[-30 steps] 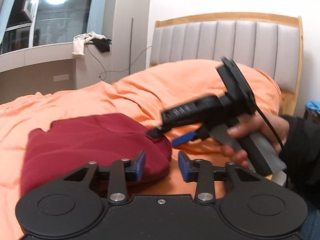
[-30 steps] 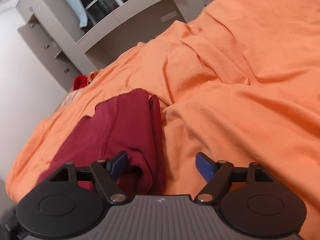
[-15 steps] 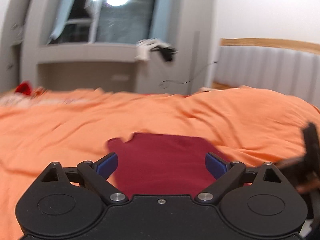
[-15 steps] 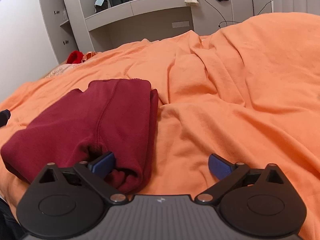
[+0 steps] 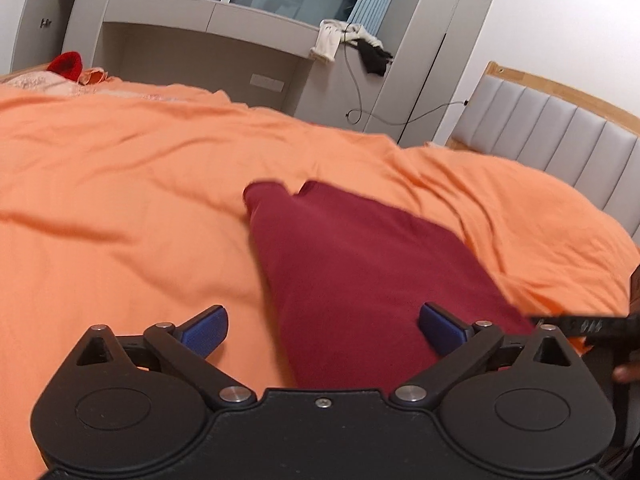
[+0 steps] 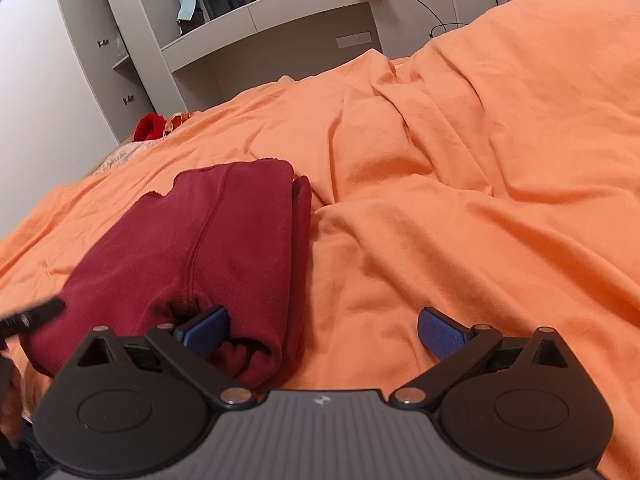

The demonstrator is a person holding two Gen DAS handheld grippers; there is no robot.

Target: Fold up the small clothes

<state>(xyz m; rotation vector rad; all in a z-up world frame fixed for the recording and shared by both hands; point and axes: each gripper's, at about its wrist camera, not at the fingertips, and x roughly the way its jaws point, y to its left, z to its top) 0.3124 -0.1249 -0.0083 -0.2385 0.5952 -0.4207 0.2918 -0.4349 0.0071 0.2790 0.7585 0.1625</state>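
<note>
Lighting was even, warm and indoor, without glare. Fisheye distortion bent the edges; corners were vignetted. The folded dark-red fleece garment (image 5: 360, 264) appeared motion-blurred in the left view.

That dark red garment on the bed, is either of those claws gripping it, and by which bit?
Neither. The left gripper is opening over the red garment without pinching it; the right gripper is wide open at its folded end, one pad against the cloth.

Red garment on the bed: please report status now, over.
Left hand-held gripper opening, nothing pressed. Right hand-held gripper wide open, holding nothing. Red garment folded, lying free on orange blanket. Nothing in the way.
</note>
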